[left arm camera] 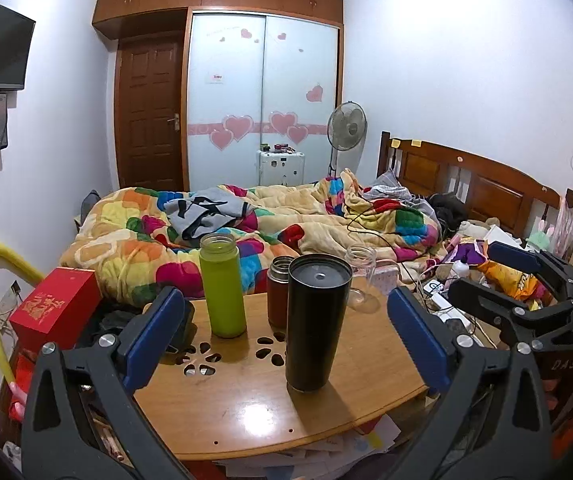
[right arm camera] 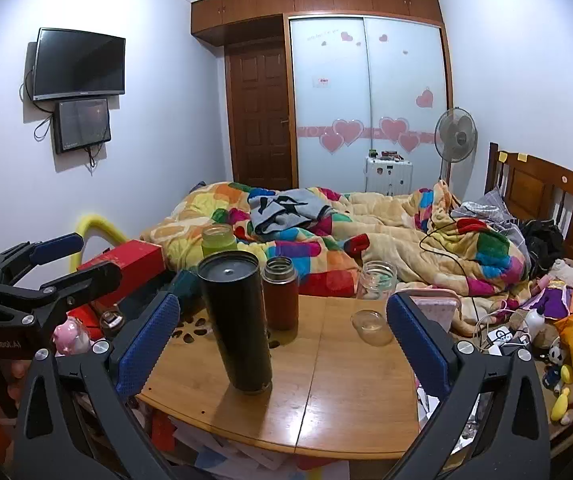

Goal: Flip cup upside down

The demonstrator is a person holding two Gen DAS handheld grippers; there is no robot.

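Home bedroom: bed (left arm camera: 326, 216), wardrobe (left arm camera: 262, 92).

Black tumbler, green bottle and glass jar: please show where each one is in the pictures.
Black tumbler (left arm camera: 313, 328), left wrist view, middle of its side wall.
Green bottle (left arm camera: 223, 290), left wrist view, its green body.
Glass jar (right arm camera: 377, 280), right wrist view, its clear wall.

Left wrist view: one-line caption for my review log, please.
Open left claw frames a black tumbler standing base-up on the wooden table, beside a green bottle.

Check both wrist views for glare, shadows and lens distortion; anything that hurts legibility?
Left wrist: a white glare patch on the table beside the black tumbler, whose shadow falls toward the camera; walls bow, corners go black. Right wrist: softer sheen on the table, same bowing; the tumbler stays sharp.
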